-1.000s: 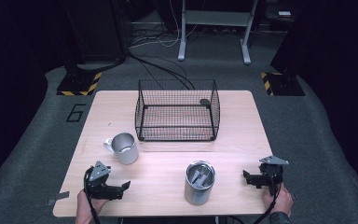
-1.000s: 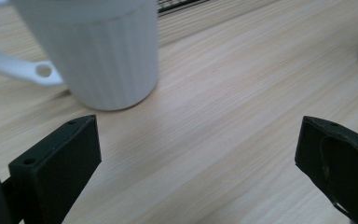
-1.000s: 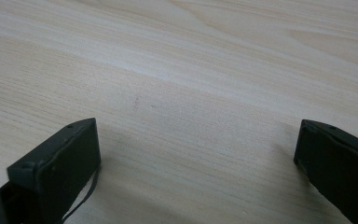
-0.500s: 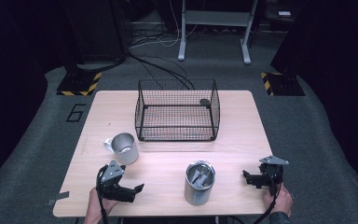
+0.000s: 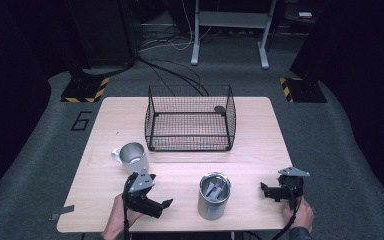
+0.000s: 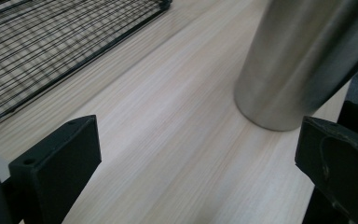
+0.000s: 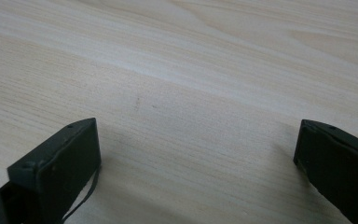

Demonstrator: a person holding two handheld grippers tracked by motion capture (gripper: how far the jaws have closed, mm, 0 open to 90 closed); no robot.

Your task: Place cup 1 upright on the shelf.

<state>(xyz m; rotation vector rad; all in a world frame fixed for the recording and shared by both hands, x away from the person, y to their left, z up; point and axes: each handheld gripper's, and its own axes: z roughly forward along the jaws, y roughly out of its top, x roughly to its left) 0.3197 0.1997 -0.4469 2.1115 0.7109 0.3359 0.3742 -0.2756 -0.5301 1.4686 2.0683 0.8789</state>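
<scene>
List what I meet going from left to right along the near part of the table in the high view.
Mug → left gripper → steel tumbler → right gripper.

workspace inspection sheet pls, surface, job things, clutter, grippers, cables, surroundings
surface: pale wood table, bare between the things, no spills seen
job's things: steel tumbler upright near the front edge; metal mug upright at front left; black wire basket at the back middle
clutter: small dark round thing at the basket's back right corner; grey tape strip at the front left corner
grippers: left hand-held gripper open, jaws toward the tumbler, not touching; right hand-held gripper open over bare wood
cables: one trails from each gripper; more on the floor behind the table
surroundings: grey carpet, striped floor plates, metal stand legs, a 6 on the floor
</scene>
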